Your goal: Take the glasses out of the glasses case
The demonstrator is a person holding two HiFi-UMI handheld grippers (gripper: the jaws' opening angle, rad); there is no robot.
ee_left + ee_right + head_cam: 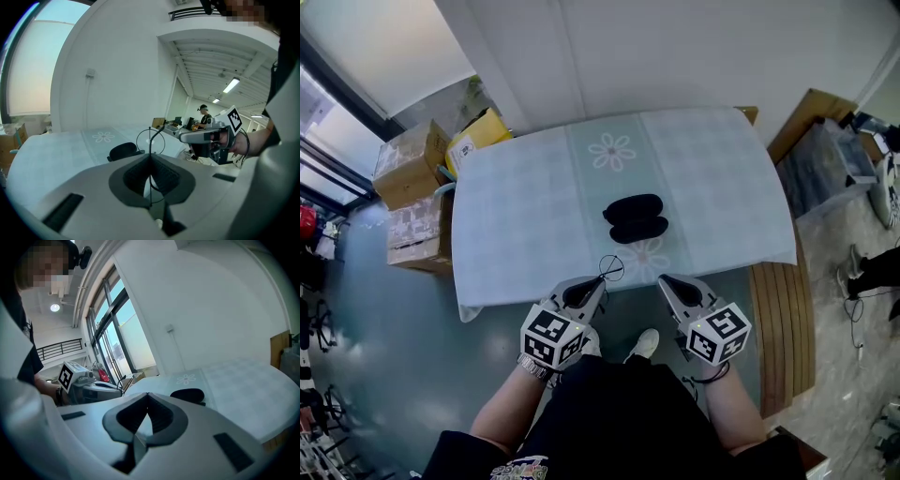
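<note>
A black glasses case [636,217] lies open as two dark halves in the middle of the table [516,225], which has a pale blue cloth. My left gripper [602,278] hovers at the table's near edge, shut on thin round wire-framed glasses [610,268]. In the left gripper view the glasses [151,139] stick up from the closed jaws, with the case [123,151] beyond them. My right gripper [664,279] is beside the left, shut with nothing in it. The right gripper view shows the case [187,394] ahead on the cloth.
Cardboard boxes [411,165] and a yellow box [478,137] stand on the floor left of the table. A wooden slatted bench [780,319] and a crate [825,169] are to the right. A person [205,117] sits far off in the room.
</note>
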